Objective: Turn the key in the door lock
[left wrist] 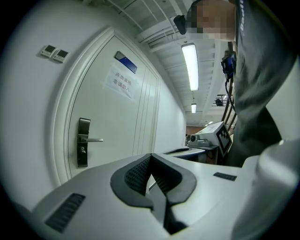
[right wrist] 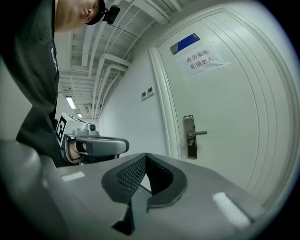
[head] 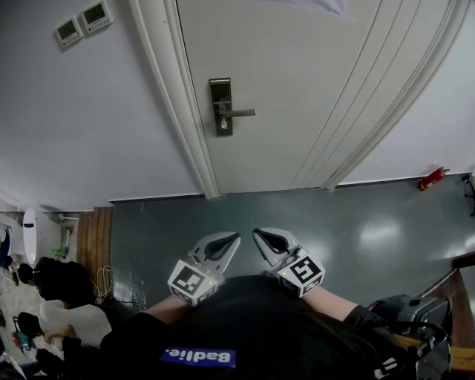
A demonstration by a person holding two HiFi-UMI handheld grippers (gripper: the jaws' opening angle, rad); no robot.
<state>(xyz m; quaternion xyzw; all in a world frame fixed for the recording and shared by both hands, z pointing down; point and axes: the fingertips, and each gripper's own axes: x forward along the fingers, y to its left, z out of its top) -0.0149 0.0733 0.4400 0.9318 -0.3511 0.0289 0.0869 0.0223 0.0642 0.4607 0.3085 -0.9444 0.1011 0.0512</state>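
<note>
1. The left tool (head: pixel 231 239) is clenched: in the left gripper view its two ribbed pads meet at the tips, with nothing between them.
2. The right tool (head: pixel 260 236) is likewise clenched and empty; the right gripper view shows its pads meeting at the tips.
3. Both tools are held low in front of the person's body, side by side and just apart. Their tips point towards the door (head: pixel 312 89), and a marker cube sits on the rear of each.
4. The door lock (head: pixel 220 107) is a dark upright plate near the door's left edge. Its lever handle (head: pixel 239 113) lies level and points right.
5. A small bright piece (head: pixel 225 127) sits on the plate below the lever. It is too small to confirm as the key.
6. The lock stands well apart from both tools, and neither touches the door.
7. A paper notice (left wrist: pixel 121 79) is fixed high on the door.
8. Two wall panels (head: pixel 83 22) are mounted to the left of the frame.
9. A red object (head: pixel 432 178) lies on the floor (head: pixel 356 223) by the wall, to the right.
</note>
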